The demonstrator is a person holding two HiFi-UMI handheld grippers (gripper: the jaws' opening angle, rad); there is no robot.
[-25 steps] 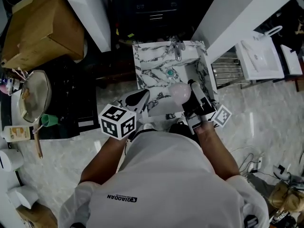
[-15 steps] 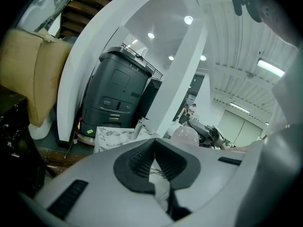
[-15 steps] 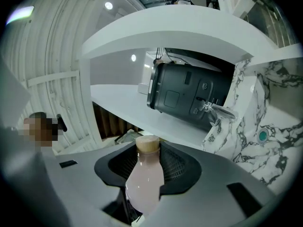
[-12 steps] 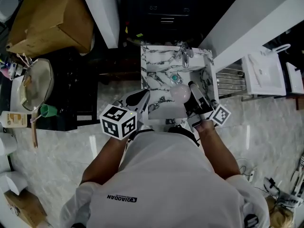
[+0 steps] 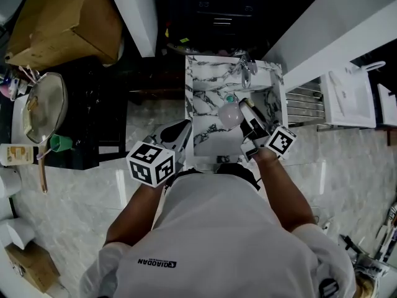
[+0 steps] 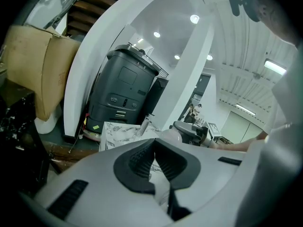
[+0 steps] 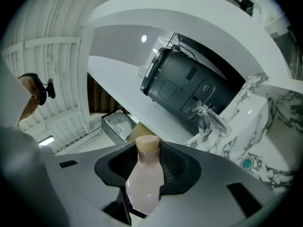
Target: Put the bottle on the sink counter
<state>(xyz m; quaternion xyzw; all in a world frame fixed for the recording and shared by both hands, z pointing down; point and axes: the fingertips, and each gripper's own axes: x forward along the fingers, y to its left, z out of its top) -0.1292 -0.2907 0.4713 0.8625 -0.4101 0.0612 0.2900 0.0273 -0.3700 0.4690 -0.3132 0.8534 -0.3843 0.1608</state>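
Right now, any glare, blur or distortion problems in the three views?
Head view: dim, deep shadow behind the sink, streaky glare on the floor, no blur. Left gripper view: strong fisheye bends the white pillars, dark corners. Right gripper view: same fisheye, tilted; bottle sharp in the right tongs, glint on the tap.

Legible print, one item: "QIAODAN" in black capitals on back of person's white shirt (image 5: 217,234), near the collar, upside down in head view; all other labels too small or blurred
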